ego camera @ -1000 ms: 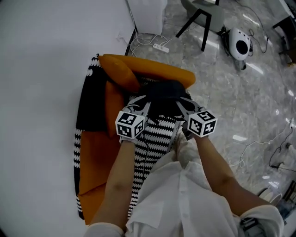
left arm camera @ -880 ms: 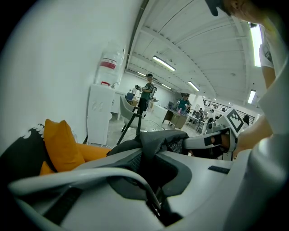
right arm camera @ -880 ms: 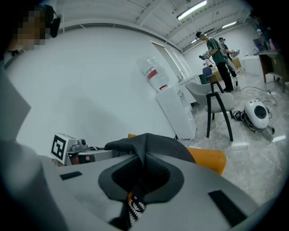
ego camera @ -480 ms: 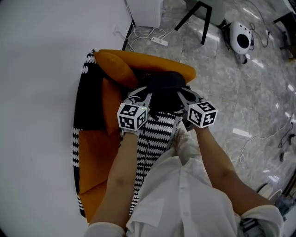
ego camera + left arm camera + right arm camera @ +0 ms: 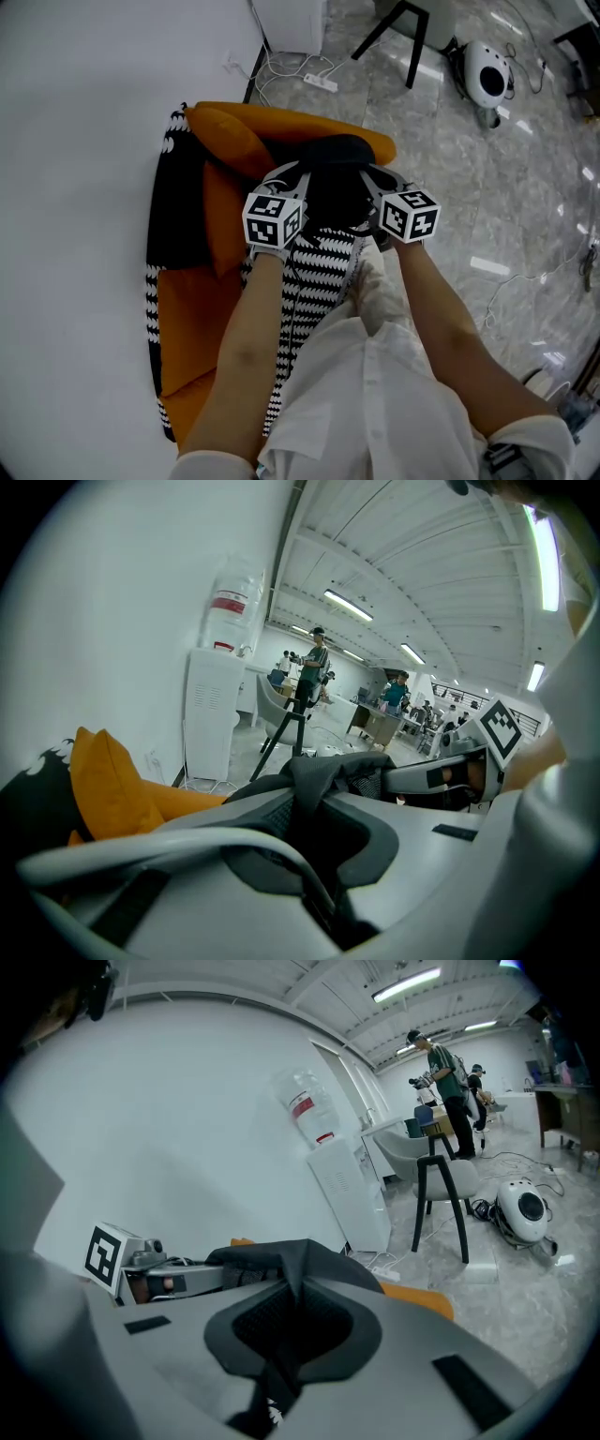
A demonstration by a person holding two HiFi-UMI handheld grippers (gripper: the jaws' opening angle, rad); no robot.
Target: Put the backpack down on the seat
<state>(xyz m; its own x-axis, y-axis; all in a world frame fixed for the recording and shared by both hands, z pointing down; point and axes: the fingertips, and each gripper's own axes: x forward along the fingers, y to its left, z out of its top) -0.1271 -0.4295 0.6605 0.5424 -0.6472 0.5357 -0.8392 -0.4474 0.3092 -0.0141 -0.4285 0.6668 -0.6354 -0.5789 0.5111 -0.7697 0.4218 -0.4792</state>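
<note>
A black backpack (image 5: pixel 336 186) hangs between my two grippers above an orange armchair seat (image 5: pixel 192 300) trimmed in black-and-white zigzag. My left gripper (image 5: pixel 302 187) is shut on the bag's left side and my right gripper (image 5: pixel 370 192) on its right side, just in front of the orange cushion (image 5: pixel 239 141) and armrest (image 5: pixel 309 131). In the left gripper view, black fabric (image 5: pixel 314 775) is pinched between the jaws of the left gripper (image 5: pixel 314 808), with the orange cushion (image 5: pixel 108 780) at left. In the right gripper view, the right gripper (image 5: pixel 286 1330) clamps a fold of the backpack (image 5: pixel 281 1265).
A white wall (image 5: pixel 84 141) runs along the chair's left. Beyond the chair stand a white water dispenser (image 5: pixel 292 21), a power strip (image 5: pixel 321 82) with cords, black chair legs (image 5: pixel 405 37) and a round white device (image 5: pixel 492 82) on the marble floor. People stand far off.
Both grippers have carried the backpack farther from me and lower, closer to the orange cushion and armrest. Both grips are unchanged.
</note>
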